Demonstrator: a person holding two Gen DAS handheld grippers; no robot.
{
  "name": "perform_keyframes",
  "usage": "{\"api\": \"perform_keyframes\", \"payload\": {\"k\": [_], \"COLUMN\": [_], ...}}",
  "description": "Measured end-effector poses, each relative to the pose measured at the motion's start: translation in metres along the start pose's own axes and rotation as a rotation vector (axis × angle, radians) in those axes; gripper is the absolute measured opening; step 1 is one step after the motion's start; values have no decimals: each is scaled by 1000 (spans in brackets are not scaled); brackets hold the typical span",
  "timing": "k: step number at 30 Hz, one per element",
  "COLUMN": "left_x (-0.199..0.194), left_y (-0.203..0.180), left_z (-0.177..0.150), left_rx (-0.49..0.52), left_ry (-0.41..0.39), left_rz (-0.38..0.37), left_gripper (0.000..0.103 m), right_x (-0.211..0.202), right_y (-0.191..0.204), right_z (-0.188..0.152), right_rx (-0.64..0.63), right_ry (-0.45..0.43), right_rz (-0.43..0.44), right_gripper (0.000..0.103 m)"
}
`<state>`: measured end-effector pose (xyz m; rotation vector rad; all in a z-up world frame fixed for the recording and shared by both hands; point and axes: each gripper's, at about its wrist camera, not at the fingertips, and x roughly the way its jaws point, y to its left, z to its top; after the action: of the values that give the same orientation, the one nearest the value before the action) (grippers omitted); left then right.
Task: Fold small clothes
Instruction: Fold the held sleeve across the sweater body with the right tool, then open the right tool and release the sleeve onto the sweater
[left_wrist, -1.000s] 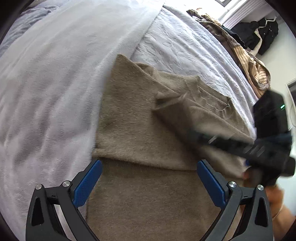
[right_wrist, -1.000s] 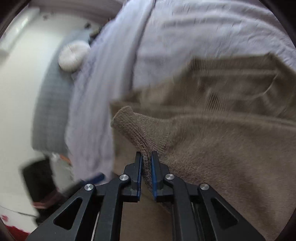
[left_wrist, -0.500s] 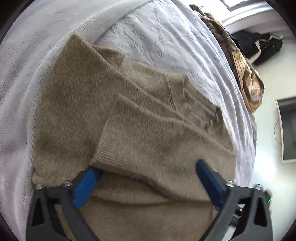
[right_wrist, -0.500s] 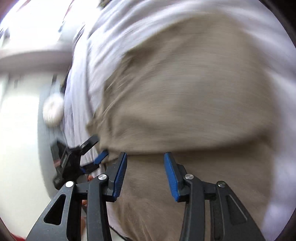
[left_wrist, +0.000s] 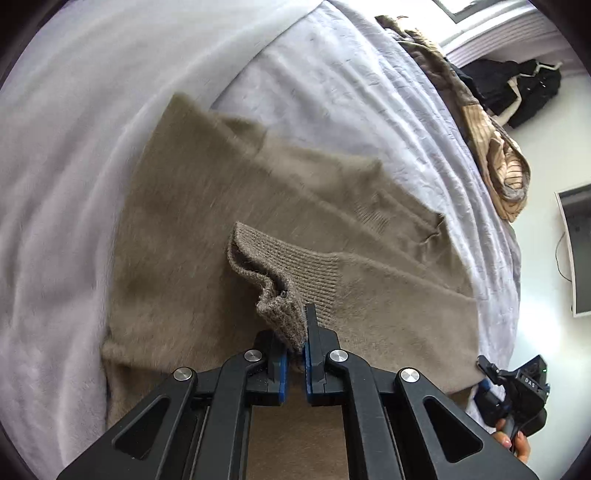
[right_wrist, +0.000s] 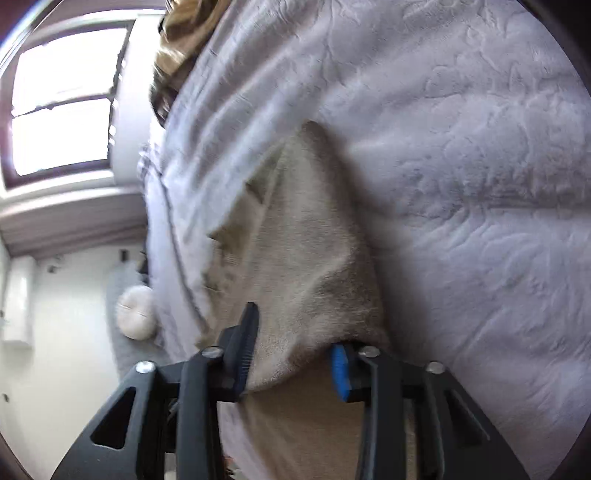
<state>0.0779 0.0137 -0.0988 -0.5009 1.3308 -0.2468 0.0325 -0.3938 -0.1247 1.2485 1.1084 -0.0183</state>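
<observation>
A fuzzy tan-brown sweater (left_wrist: 207, 221) lies spread on a bed with a pale lilac cover (left_wrist: 351, 85). My left gripper (left_wrist: 293, 365) is shut on the ribbed cuff (left_wrist: 280, 317) of a sleeve folded across the body and holds it just above the cloth. In the right wrist view the sweater (right_wrist: 306, 266) runs away from the camera. My right gripper (right_wrist: 291, 369) is open, its jaws straddling the sweater's near edge with cloth between them. The right gripper also shows in the left wrist view (left_wrist: 513, 391) at the sweater's lower right corner.
A smooth white blanket (left_wrist: 74, 147) covers the left of the bed. A striped tan garment (left_wrist: 495, 155) and dark clothes (left_wrist: 513, 88) lie past the far right edge. A window (right_wrist: 62, 96), a white wall and a round white cushion (right_wrist: 136, 312) are left of the bed.
My left gripper went from open over the sweater to shut on the sleeve cuff. My right gripper let go of the cuff, opened, and moved to the sweater's edge.
</observation>
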Motion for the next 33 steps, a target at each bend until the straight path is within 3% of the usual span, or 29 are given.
{"api": "perform_keyframes", "payload": {"k": [3, 4, 7, 9, 10, 11, 12, 15, 16, 17, 19, 22, 24, 25, 27, 30, 33], "left_x": [7, 9, 3, -3, -7, -11, -15, -24, -25, -26, -25, -13, -5, -1, 4, 12, 6], "left_y": [6, 8, 7, 5, 5, 6, 9, 19, 21, 21, 19, 7, -1, -4, -4, 3, 1], "left_z": [-10, -14, -18, -20, -21, -23, -24, -24, -24, -23, -19, -11, -9, -10, -13, -21, -23], "left_rx": [17, 15, 36, 74, 94, 109, 117, 85, 79, 75, 76, 106, 127, 150, 175, 196, 200], "left_ry": [4, 9, 9, 9, 2, -9, -14, -2, -5, -9, -16, -11, 2, 3, 12, 13, 16], "left_rz": [52, 59, 87, 129, 182, 221, 229, 212, 210, 210, 199, 217, 259, 297, 344, 352, 362], "left_gripper": [8, 8, 11, 24, 43, 51, 51, 51, 51, 54, 64, 63, 62, 53, 51, 52, 52], "right_x": [-6, -1, 3, -4, -7, -9, -13, -22, -28, -29, -32, -23, -14, -8, -7, -3, 13], "right_y": [3, -1, -24, -27, -27, -27, -28, -18, -17, -16, -18, -25, -26, -23, -7, 6, 2], "right_z": [3, 2, 2, 3, 4, 2, 0, -6, -8, -7, -6, 3, 8, 9, 7, 3, 2], "right_rx": [-118, -151, -153, -130, -131, -137, -150, -188, -195, -196, -175, -108, -96, -110, -194, -309, -336], "right_ry": [-5, 16, 54, 51, 56, 64, 76, 87, 73, 57, 18, 31, 73, 93, 97, 96, 120], "right_rz": [-66, -123, -173, -156, -160, -166, -181, -214, -228, -233, -204, -136, -136, -177, -243, -345, -400], "right_gripper": [11, 11, 7, 8, 12, 12, 13, 35, 53, 57, 57, 57, 31, 16, 16, 16, 16]}}
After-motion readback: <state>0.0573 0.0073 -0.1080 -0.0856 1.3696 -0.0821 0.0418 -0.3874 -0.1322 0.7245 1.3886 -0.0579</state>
